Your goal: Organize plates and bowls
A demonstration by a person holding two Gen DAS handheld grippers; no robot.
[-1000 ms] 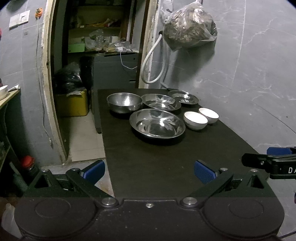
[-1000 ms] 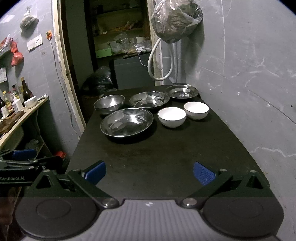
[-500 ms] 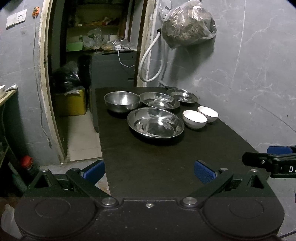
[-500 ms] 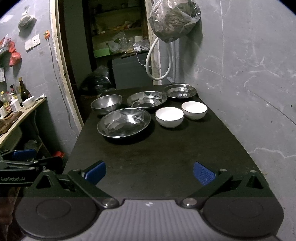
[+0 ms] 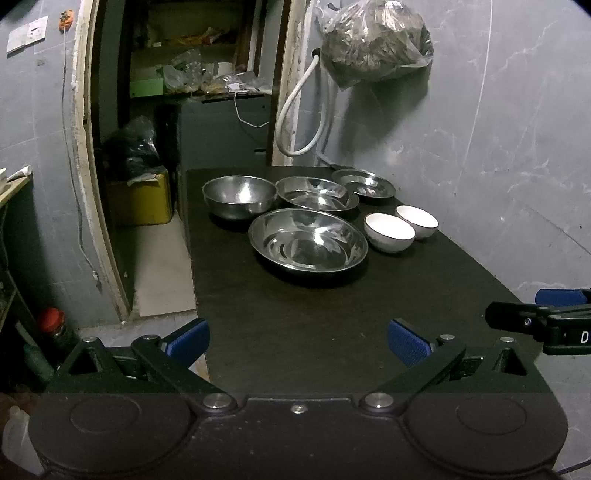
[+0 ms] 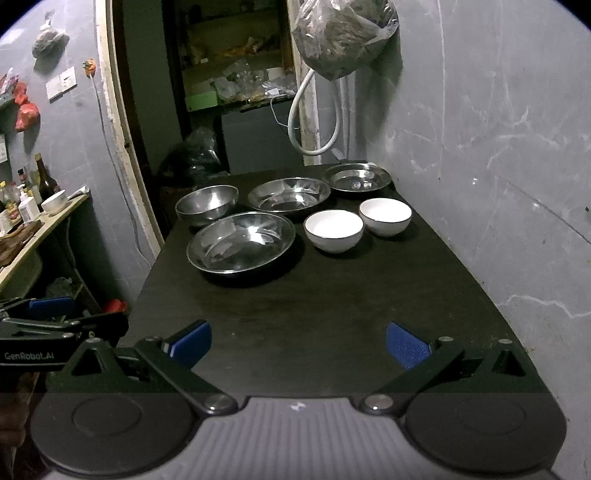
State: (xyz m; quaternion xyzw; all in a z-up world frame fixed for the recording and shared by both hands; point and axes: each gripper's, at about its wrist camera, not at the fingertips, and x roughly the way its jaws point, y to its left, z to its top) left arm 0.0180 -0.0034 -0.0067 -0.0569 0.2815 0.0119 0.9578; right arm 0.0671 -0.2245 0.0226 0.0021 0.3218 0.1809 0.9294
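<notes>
Both grippers—left (image 5: 298, 341), right (image 6: 298, 343)—hold fingers spread, empty, short of the steel bowls (image 6: 242, 242).

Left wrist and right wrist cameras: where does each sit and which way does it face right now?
Left wrist view: on the left gripper, over the near left table edge, facing the dishes and doorway; its open blue pads show, with the right gripper's tip at right.
Right wrist view: on the right gripper, near end by the wall, facing the same way; open pads show, left gripper at left.
Shared: the black table, large steel basin, two white bowls, hanging bag.
</notes>
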